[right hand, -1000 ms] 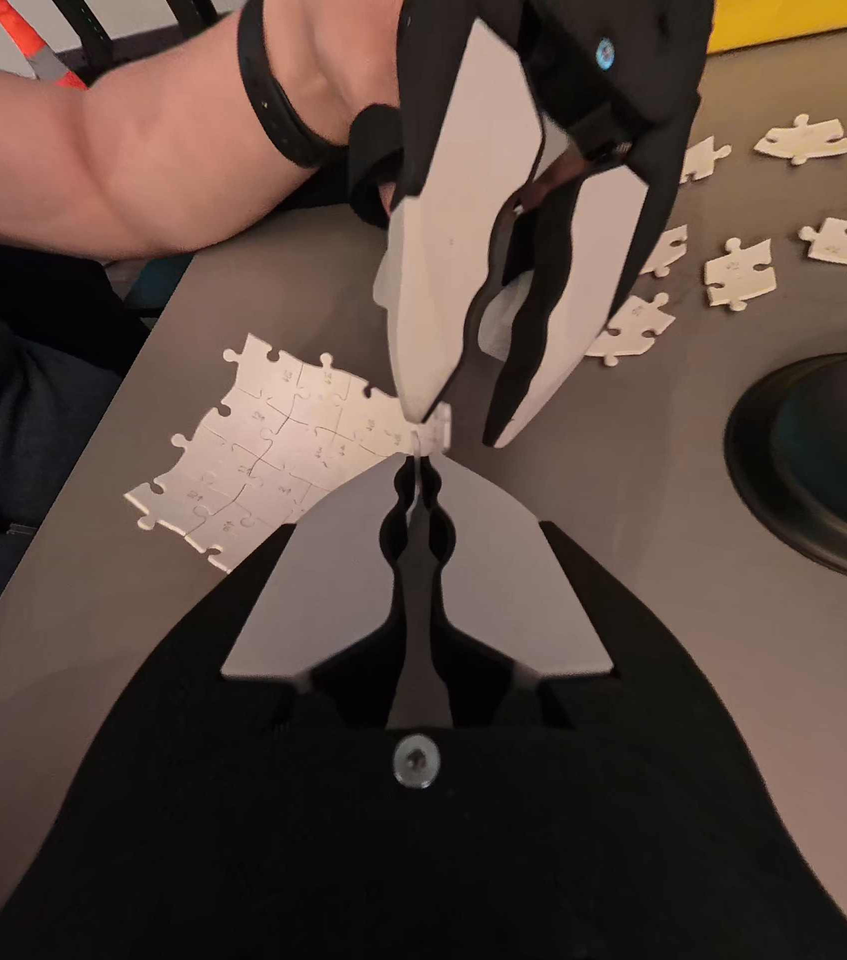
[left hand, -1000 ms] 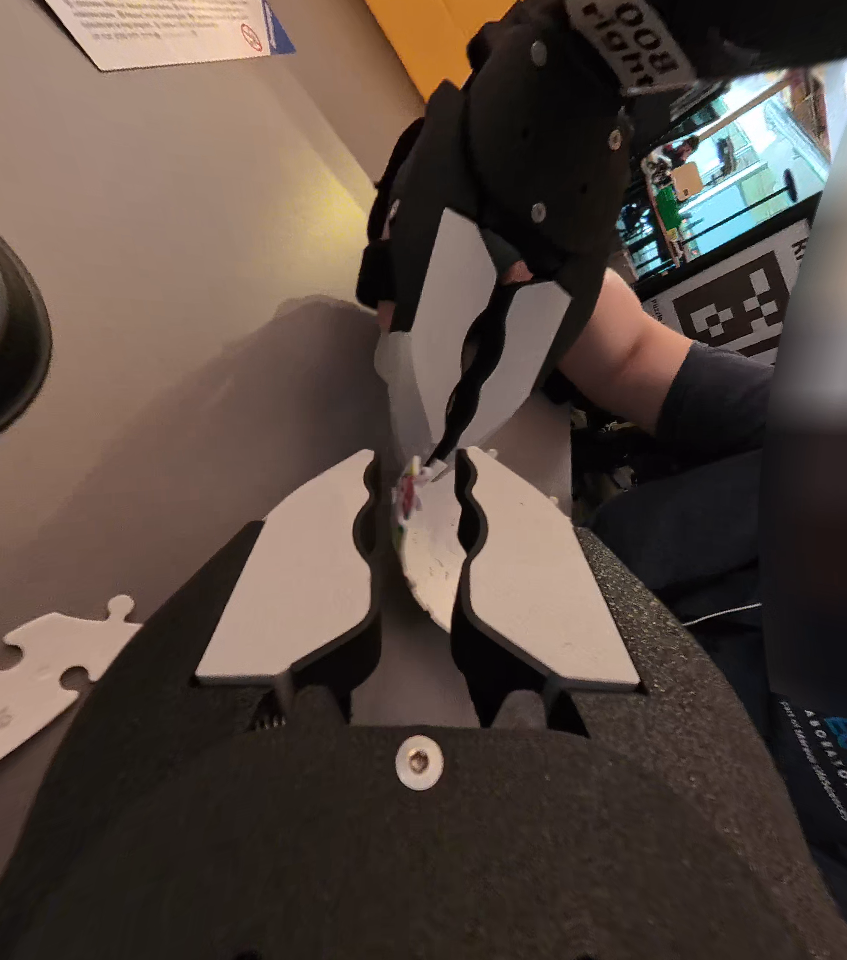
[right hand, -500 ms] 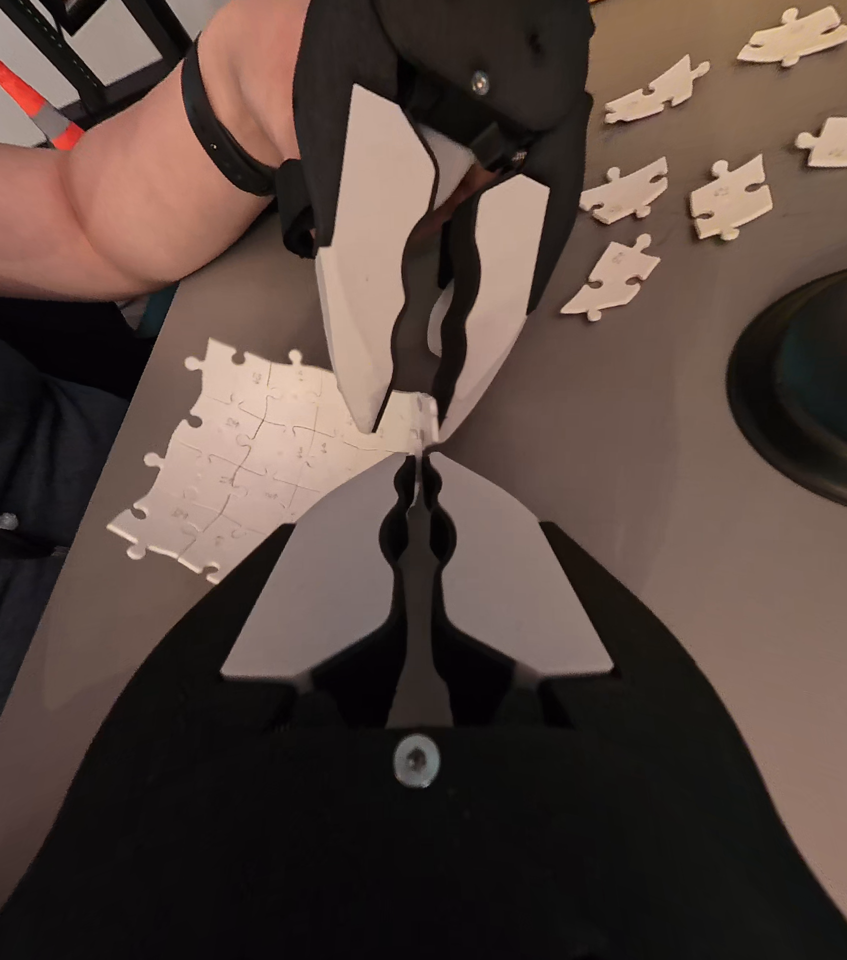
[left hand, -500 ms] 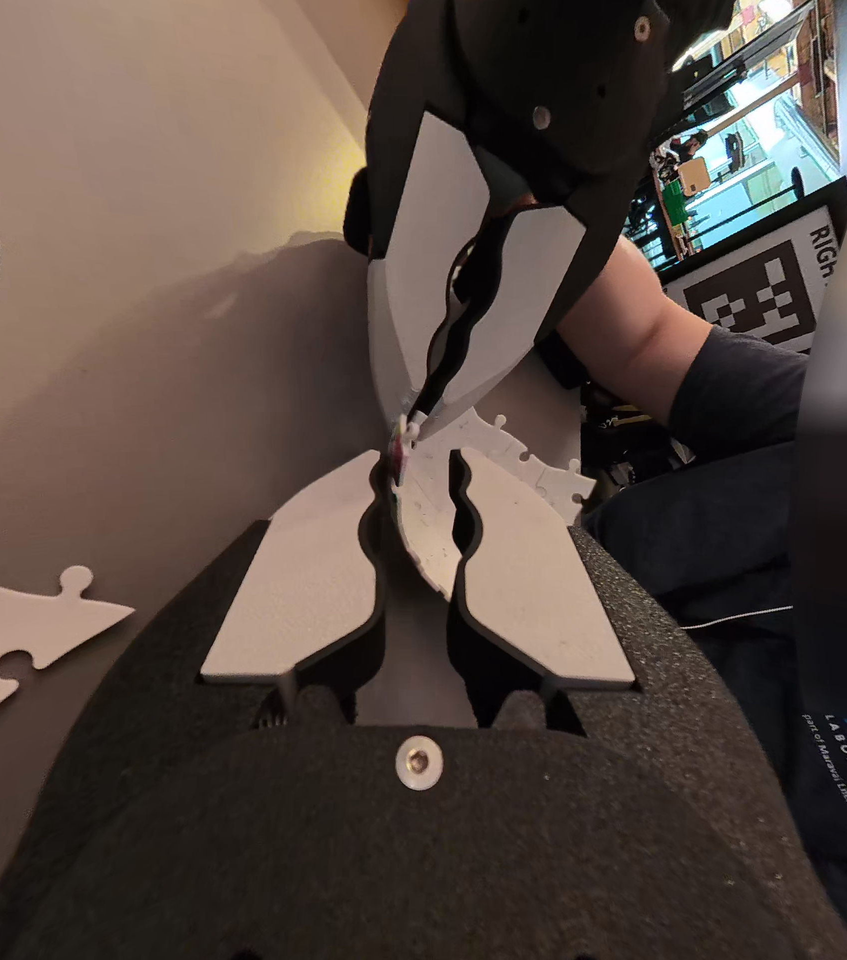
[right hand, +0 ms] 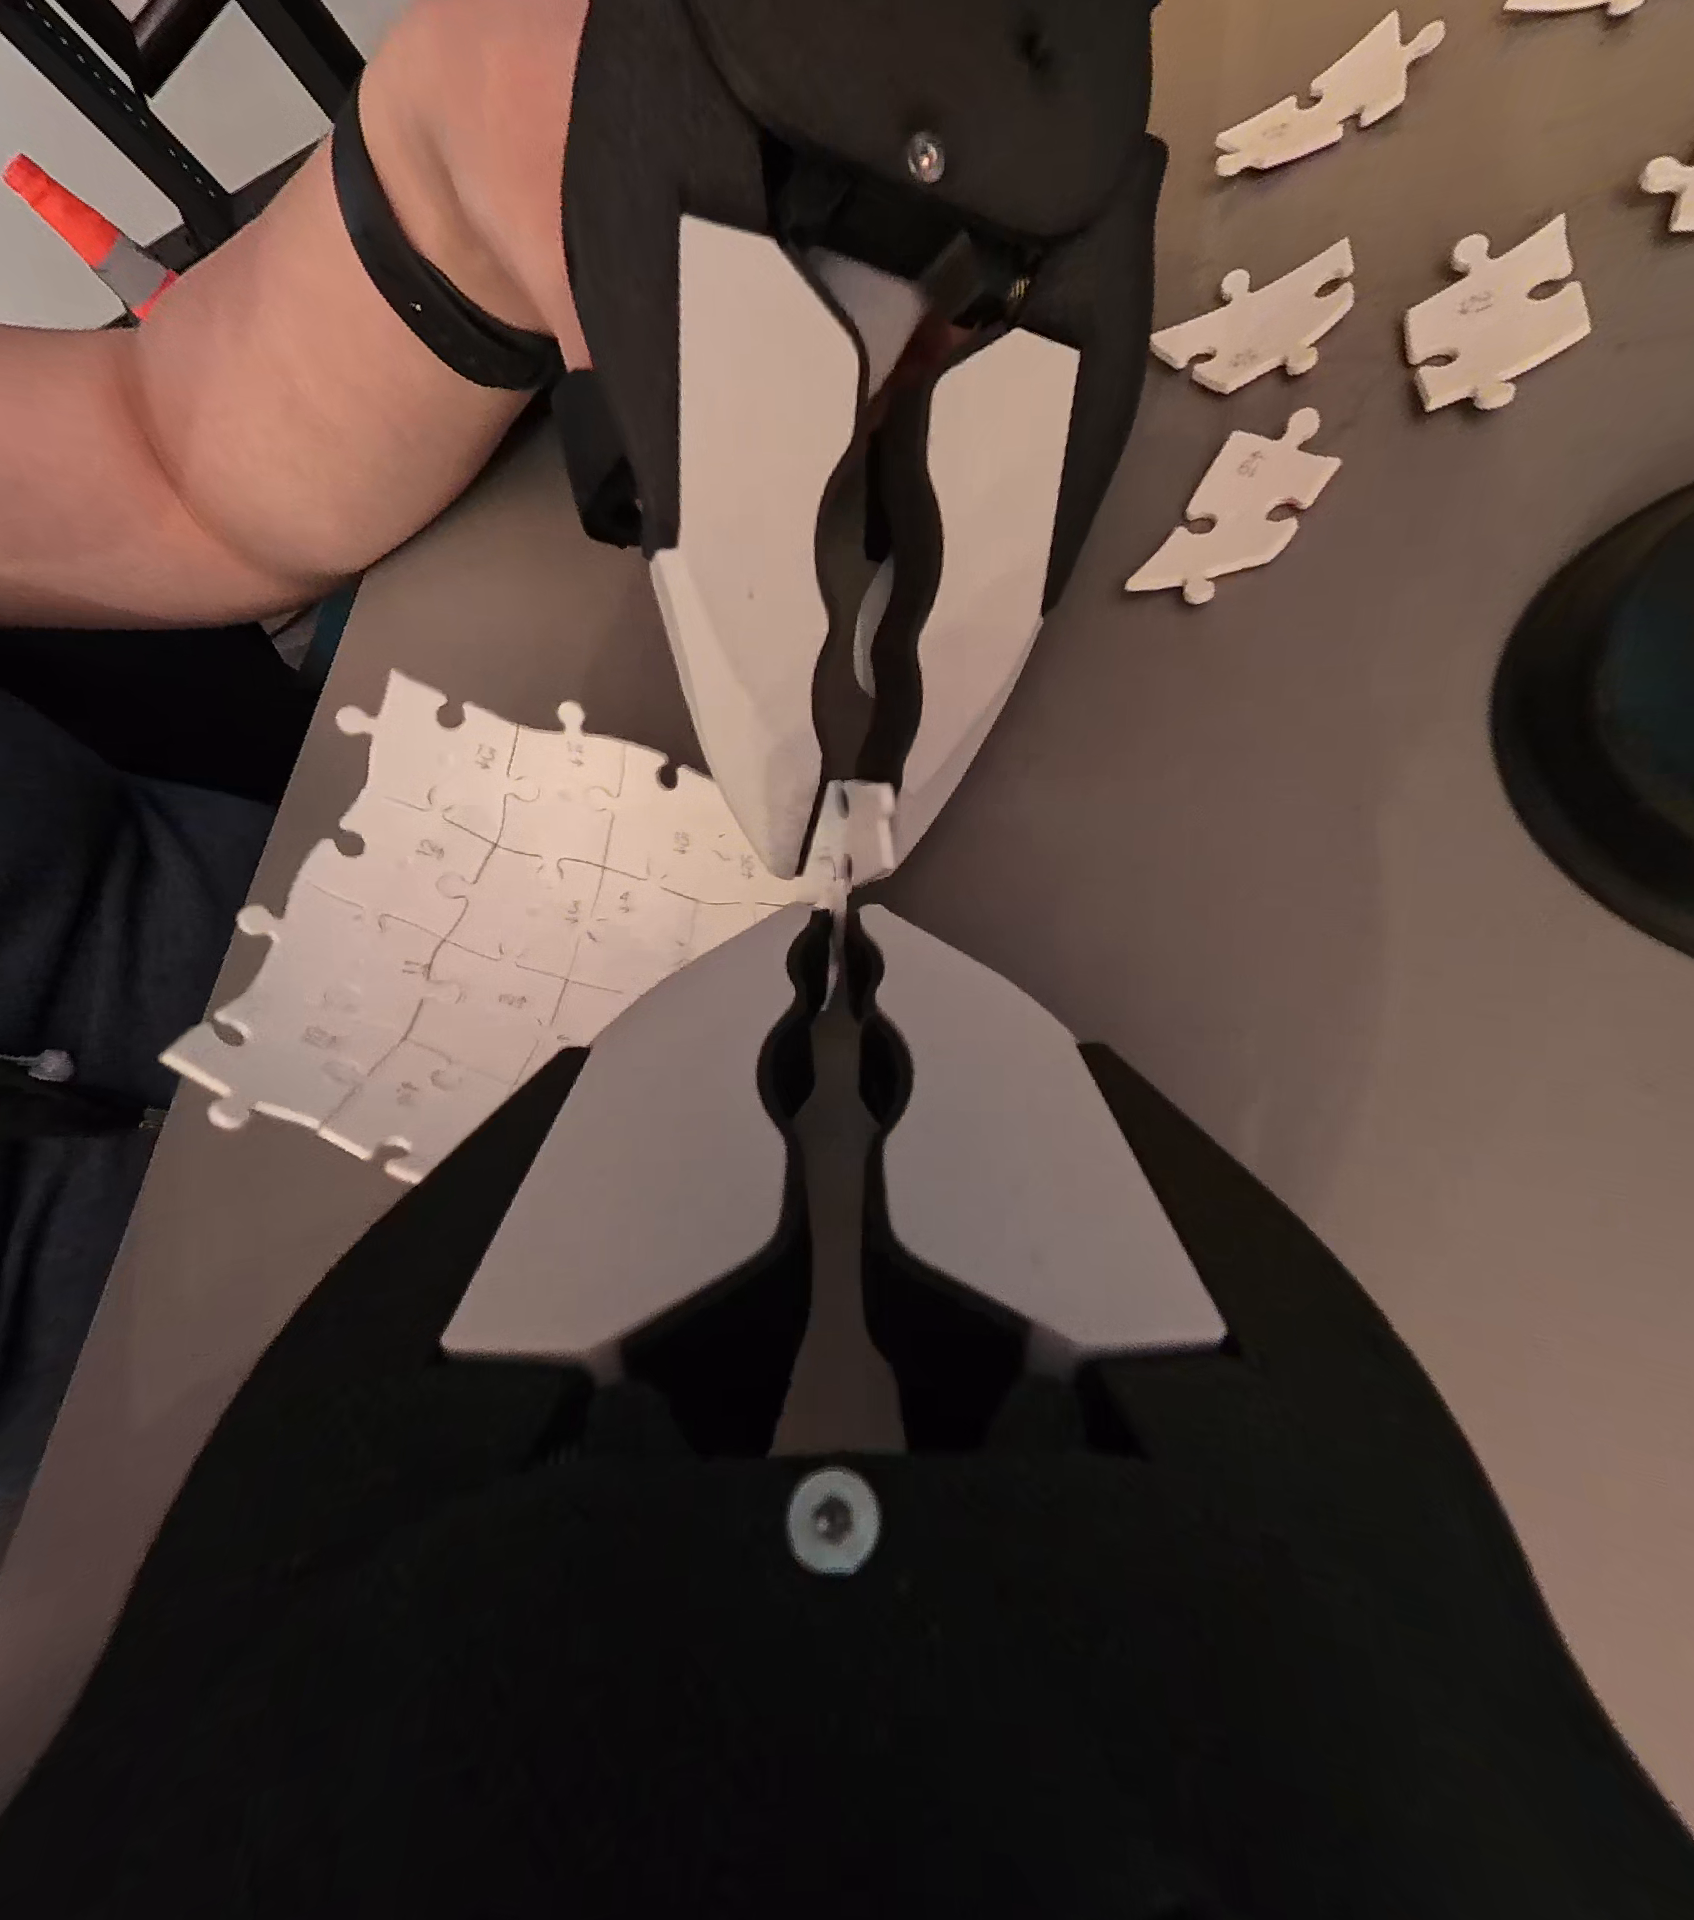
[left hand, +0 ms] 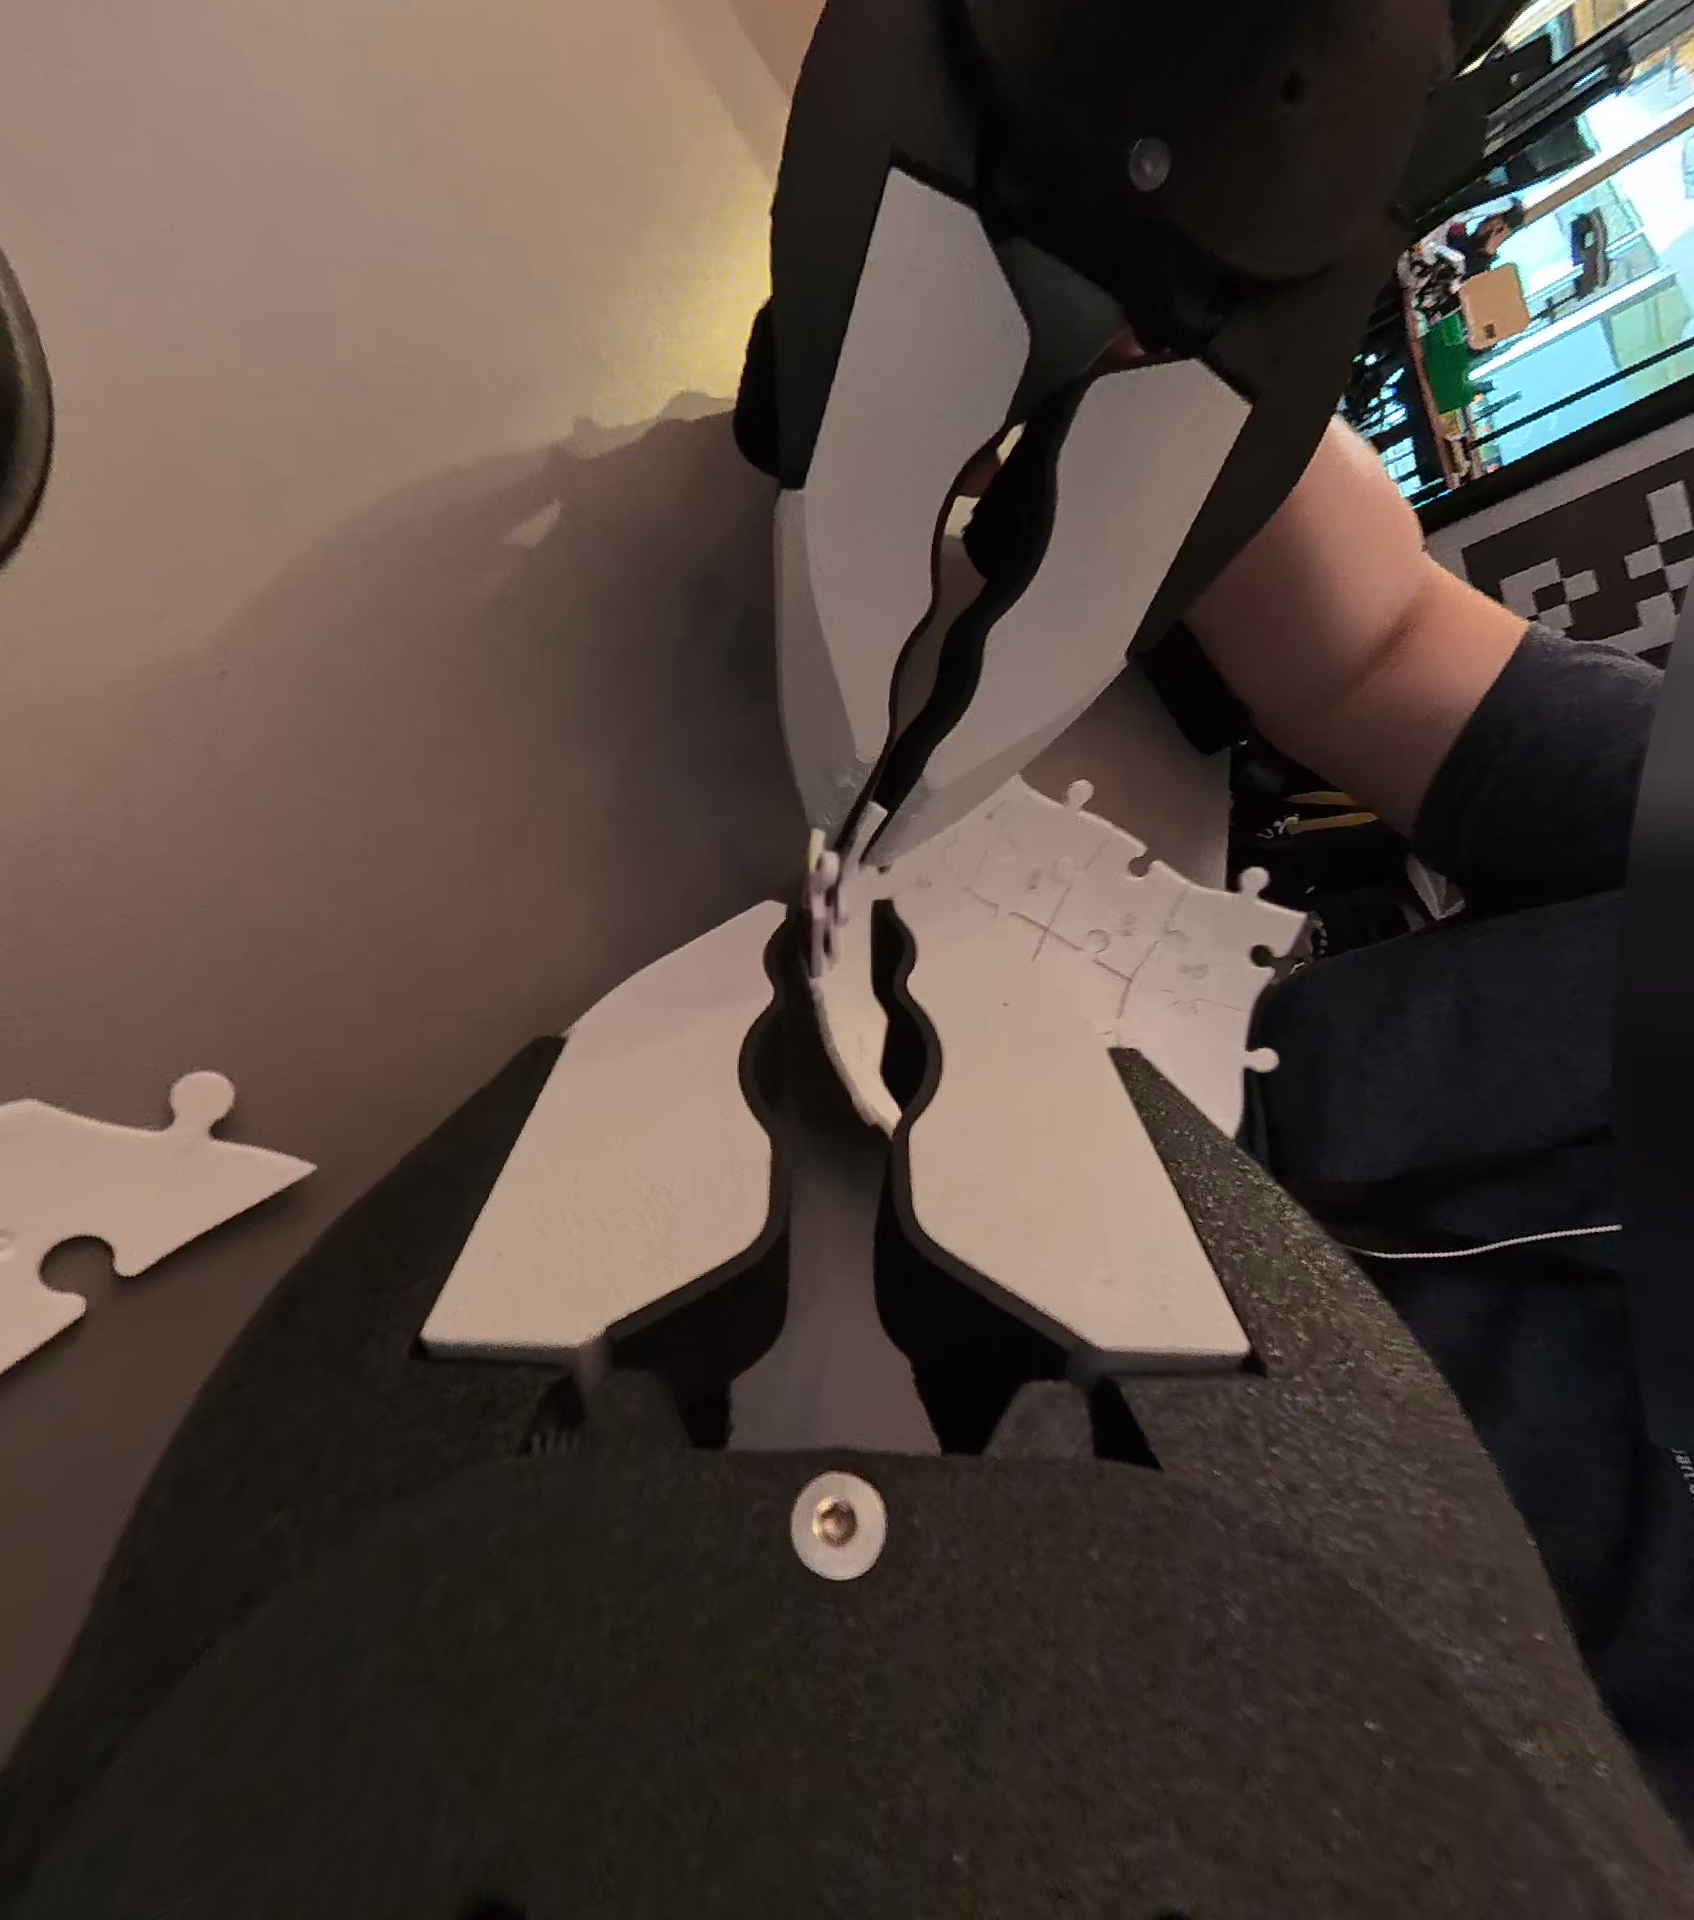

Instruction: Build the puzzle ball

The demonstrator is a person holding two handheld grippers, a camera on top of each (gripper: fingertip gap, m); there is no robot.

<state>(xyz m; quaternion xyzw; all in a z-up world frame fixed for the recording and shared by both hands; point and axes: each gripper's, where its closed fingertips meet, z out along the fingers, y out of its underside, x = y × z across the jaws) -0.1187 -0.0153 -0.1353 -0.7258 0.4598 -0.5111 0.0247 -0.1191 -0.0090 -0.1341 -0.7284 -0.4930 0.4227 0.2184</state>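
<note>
white assembled puzzle sheet (right hand: 469, 925) pinched in left tongs (left hand: 838, 940), single piece (right hand: 862, 831) in right tongs (right hand: 838, 920), tip-to-tip.

The left gripper (left hand: 838, 935) is clamped on the curved edge of the joined white puzzle section (left hand: 1082, 935). Opposite, the right gripper (left hand: 869, 831) pinches what looks like a small piece (left hand: 827, 868) against that edge. One loose piece (left hand: 43, 1216) lies on the grey table (left hand: 355, 623).
</note>
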